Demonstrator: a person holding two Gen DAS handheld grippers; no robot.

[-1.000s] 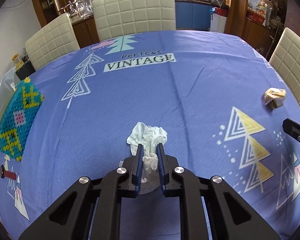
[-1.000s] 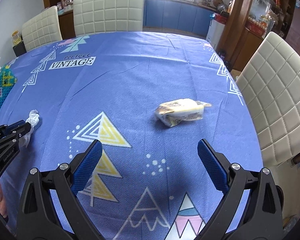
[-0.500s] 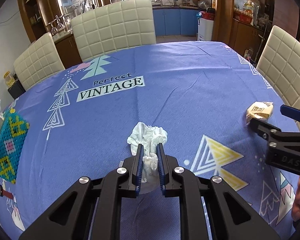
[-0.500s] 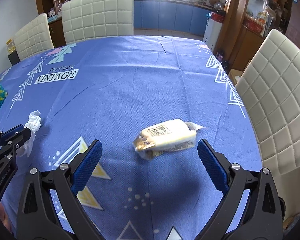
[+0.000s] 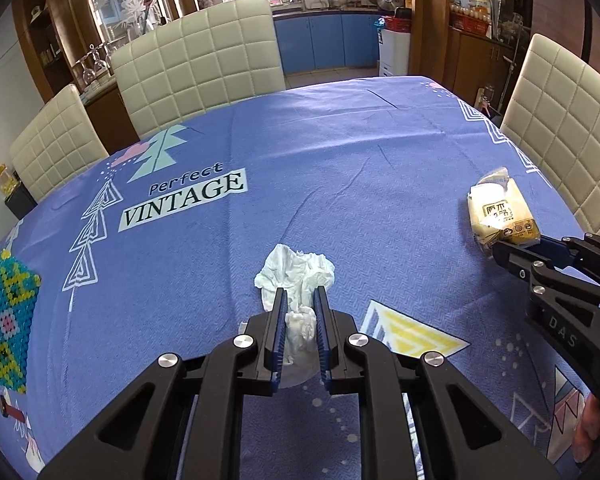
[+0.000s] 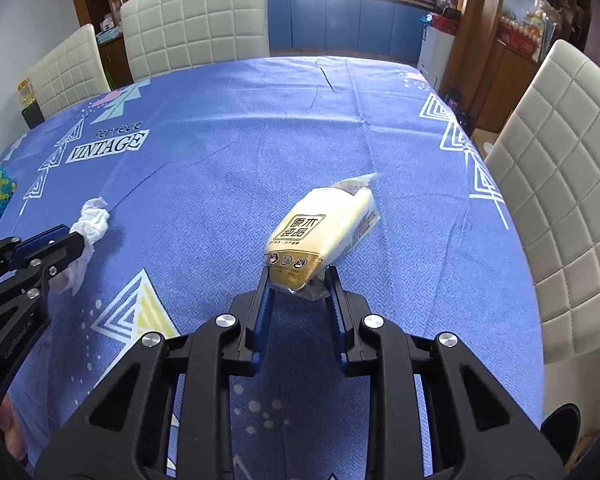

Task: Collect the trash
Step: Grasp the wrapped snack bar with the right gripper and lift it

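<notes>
The left claw (image 5: 299, 300) is pinching the crumpled tissue (image 5: 296, 276); the right claw (image 6: 298, 280) is closing on the yellow wrapper (image 6: 320, 236) end, probably for lifting both off the surface (image 6: 260, 128).

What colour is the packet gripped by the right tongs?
Pale yellow packet, clearest in the right wrist view.

Low in the centre of the frame, the left tool (image 5: 299, 300) pinches a crumpled white tissue (image 5: 296, 276) above the blue-clothed surface (image 5: 340, 168). At the right edge, the right tool (image 5: 500, 246) is closing on a yellow wrapper (image 5: 498, 210). A beaded mat (image 5: 6, 316) lies far left.
</notes>
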